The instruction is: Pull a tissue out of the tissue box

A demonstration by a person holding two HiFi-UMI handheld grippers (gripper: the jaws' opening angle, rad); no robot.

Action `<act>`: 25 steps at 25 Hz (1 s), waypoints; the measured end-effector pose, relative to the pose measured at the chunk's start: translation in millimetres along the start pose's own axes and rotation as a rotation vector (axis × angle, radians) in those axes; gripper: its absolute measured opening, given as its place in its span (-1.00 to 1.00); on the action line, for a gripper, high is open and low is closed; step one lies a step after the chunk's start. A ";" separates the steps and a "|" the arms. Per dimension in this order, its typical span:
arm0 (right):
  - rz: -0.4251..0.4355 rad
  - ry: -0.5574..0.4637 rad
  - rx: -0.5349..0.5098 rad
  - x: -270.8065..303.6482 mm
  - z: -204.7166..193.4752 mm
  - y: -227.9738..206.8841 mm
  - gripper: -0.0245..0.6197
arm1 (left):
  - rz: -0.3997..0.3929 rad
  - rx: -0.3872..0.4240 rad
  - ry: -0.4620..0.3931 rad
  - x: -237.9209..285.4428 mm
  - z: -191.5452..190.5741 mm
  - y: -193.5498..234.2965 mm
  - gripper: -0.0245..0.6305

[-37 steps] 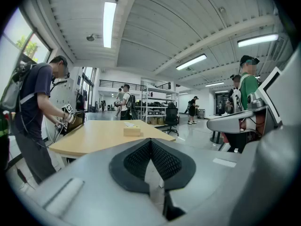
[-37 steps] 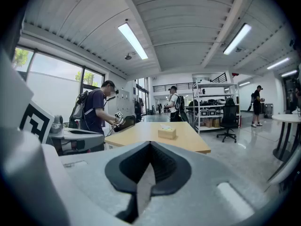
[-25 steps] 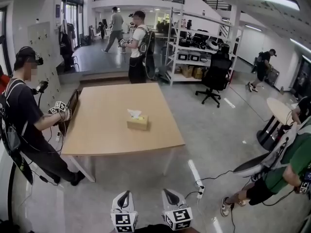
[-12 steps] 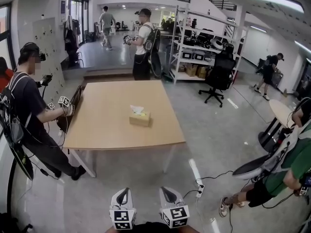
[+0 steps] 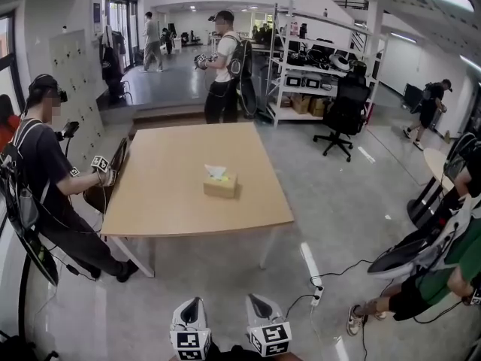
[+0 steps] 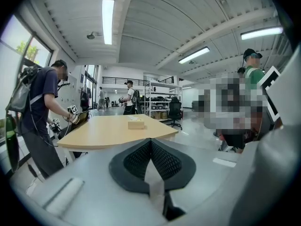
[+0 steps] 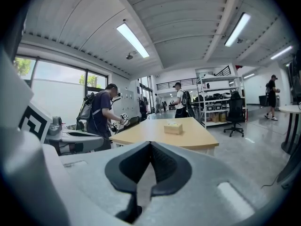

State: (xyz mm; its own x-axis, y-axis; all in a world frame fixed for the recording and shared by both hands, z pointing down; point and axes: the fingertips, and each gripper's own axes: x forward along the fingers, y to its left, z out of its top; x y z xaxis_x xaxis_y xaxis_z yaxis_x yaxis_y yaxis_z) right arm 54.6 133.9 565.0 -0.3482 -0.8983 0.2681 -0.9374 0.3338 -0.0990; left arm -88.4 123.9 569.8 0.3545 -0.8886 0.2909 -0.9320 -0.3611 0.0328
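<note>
A tan tissue box [image 5: 220,184] with a white tissue sticking up from its top stands near the middle of the wooden table [image 5: 173,201], well ahead of me. The box also shows small and far off in the left gripper view [image 6: 136,123] and in the right gripper view [image 7: 173,127]. My left gripper [image 5: 192,301] and right gripper [image 5: 255,298] hang side by side at the bottom of the head view, short of the table's near edge. Both are shut with nothing between the jaws, left gripper [image 6: 150,141], right gripper [image 7: 150,144].
A person with grippers [image 5: 45,179] works at the table's left edge. Another person [image 5: 224,66] stands behind its far end. An office chair [image 5: 344,111] and shelves stand at the back right. A person in green [image 5: 443,277] crouches at the right. A power strip [image 5: 317,295] lies on the floor.
The view has shifted slightly, so the table sits a little lower and to the right. A person in the far background has walked further away. Both grippers stay shut in place.
</note>
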 end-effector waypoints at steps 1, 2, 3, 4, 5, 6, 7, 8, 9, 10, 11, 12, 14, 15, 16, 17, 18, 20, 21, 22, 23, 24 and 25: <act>-0.002 0.004 -0.001 3.8 0.7 -1.0 -0.95 | -0.005 -0.004 0.005 5.4 -2.3 1.9 -0.87; -0.004 0.007 -0.001 8.0 1.4 -1.3 -0.95 | -0.009 -0.007 0.010 11.0 -4.3 4.5 -0.87; -0.006 0.009 -0.001 12.0 1.8 -1.4 -0.95 | -0.012 -0.009 0.012 16.4 -4.6 7.3 -0.87; -0.009 0.010 0.000 15.4 1.3 -2.5 -0.95 | -0.011 -0.012 0.014 21.3 -0.9 9.3 -0.87; -0.017 0.013 0.002 18.5 -0.2 -6.1 -0.95 | -0.013 -0.013 0.015 26.8 5.7 9.4 -0.87; -0.033 0.020 0.005 22.0 -2.1 -12.5 -0.95 | -0.026 -0.013 0.015 34.7 10.7 7.5 -0.87; -0.053 0.029 0.010 27.1 -3.8 -20.4 -0.95 | -0.050 -0.010 0.013 45.4 11.1 5.1 -0.87; -0.071 0.038 0.015 35.0 -4.9 -27.2 -0.95 | -0.079 -0.004 0.007 57.8 8.0 4.1 -0.87; -0.082 0.048 0.017 46.1 -5.4 -31.0 -0.95 | -0.106 0.004 -0.002 70.2 4.6 5.3 -0.87; -0.082 0.057 0.017 60.1 -5.0 -31.1 -0.95 | -0.128 0.010 -0.010 81.5 2.8 8.1 -0.87; -0.074 0.064 0.013 76.1 -3.5 -29.0 -0.95 | -0.145 0.015 -0.015 91.5 3.1 11.8 -0.87; -0.061 0.068 0.007 92.9 -0.5 -26.9 -0.95 | -0.159 0.018 -0.019 100.8 4.8 16.3 -0.87; -0.052 0.070 0.001 123.7 9.8 -30.0 -0.95 | -0.182 0.022 -0.023 117.7 11.1 26.3 -0.87; -0.064 0.071 0.006 136.1 15.2 -35.3 -0.95 | -0.191 0.024 -0.024 125.8 15.1 31.6 -0.87; -0.083 0.072 0.012 146.1 19.8 -40.9 -0.95 | -0.201 0.024 -0.024 134.0 19.3 36.9 -0.87; -0.104 0.070 0.019 154.4 23.8 -44.9 -0.95 | -0.210 0.025 -0.024 142.4 23.5 42.2 -0.87; -0.123 0.066 0.022 161.7 28.1 -46.8 -0.95 | -0.220 0.026 -0.024 151.0 27.7 47.5 -0.87; -0.151 0.052 0.024 174.8 40.7 -44.8 -0.95 | -0.242 0.028 -0.023 169.3 35.7 57.7 -0.87; -0.161 0.047 0.025 181.7 47.7 -41.4 -0.95 | -0.254 0.030 -0.023 179.0 39.4 62.7 -0.87; -0.168 0.042 0.024 189.9 53.0 -37.6 -0.95 | -0.267 0.031 -0.023 189.0 43.0 67.6 -0.87; -0.174 0.040 0.022 199.9 56.2 -34.6 -0.95 | -0.280 0.033 -0.023 199.2 46.4 72.4 -0.87; -0.181 0.039 0.020 211.0 57.6 -33.7 -0.95 | -0.293 0.034 -0.023 209.4 49.7 77.1 -0.87; -0.190 0.036 0.019 222.1 58.2 -35.5 -0.95 | -0.306 0.036 -0.024 219.2 53.0 81.7 -0.87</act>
State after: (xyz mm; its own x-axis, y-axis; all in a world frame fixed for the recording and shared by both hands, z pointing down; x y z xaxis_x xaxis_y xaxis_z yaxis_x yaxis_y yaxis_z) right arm 10.6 -94.1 572.2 -0.1650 -0.9336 0.3181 -0.9863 0.1535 -0.0608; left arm -82.8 -115.3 585.6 0.6206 -0.7432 0.2501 -0.7783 -0.6226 0.0814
